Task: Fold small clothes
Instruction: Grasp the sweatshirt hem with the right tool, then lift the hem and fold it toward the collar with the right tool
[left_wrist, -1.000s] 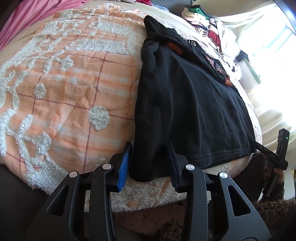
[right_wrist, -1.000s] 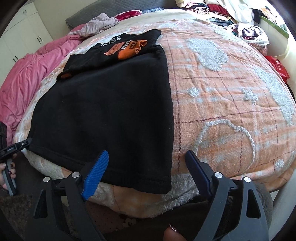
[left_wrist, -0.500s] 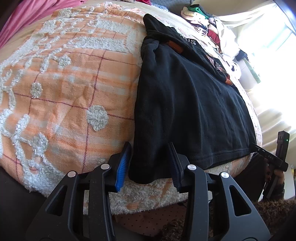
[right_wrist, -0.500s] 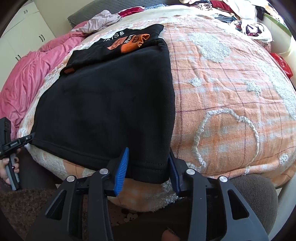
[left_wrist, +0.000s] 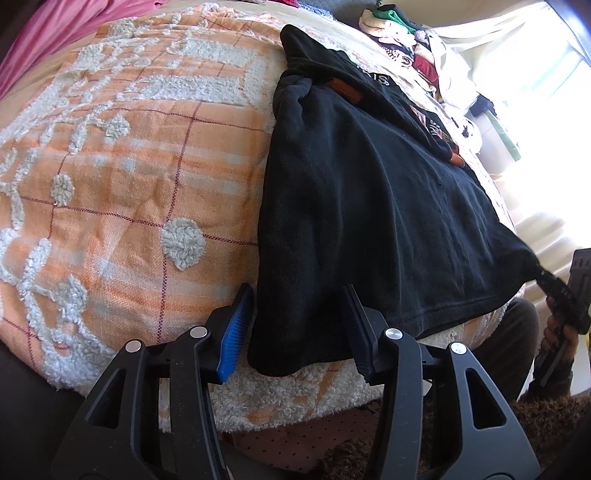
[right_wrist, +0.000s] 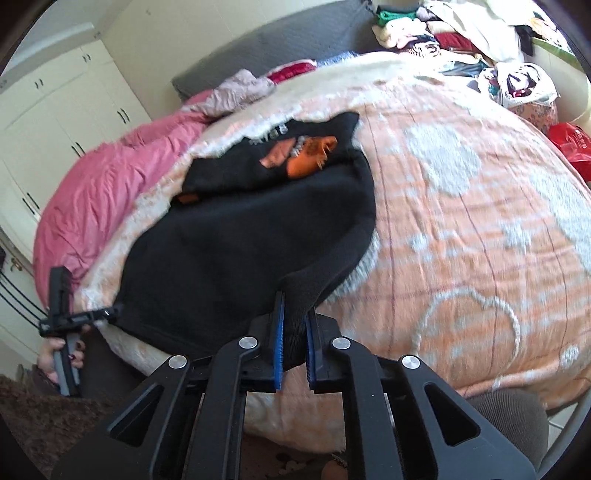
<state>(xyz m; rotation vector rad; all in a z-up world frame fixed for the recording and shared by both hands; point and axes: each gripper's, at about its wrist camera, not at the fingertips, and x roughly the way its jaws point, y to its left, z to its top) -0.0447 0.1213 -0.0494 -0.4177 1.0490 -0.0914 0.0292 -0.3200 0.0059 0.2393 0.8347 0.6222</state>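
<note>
2 grippers | right gripper (right_wrist: 294, 332) fingers clamp black shirt (left_wrist: 369, 206) hem | left gripper (left_wrist: 295, 326) fingers opening, straddling corner

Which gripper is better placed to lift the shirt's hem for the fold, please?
Right. The right gripper has just closed on the black shirt and its corner is raised. The left gripper straddles the other corner, pads apart.

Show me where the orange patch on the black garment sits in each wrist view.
Left wrist: orange patch upper centre, at the far end of the black garment.
Right wrist: orange patch upper centre, same far end.
Shared landmark: the pile of clothes beyond the bed.
</note>
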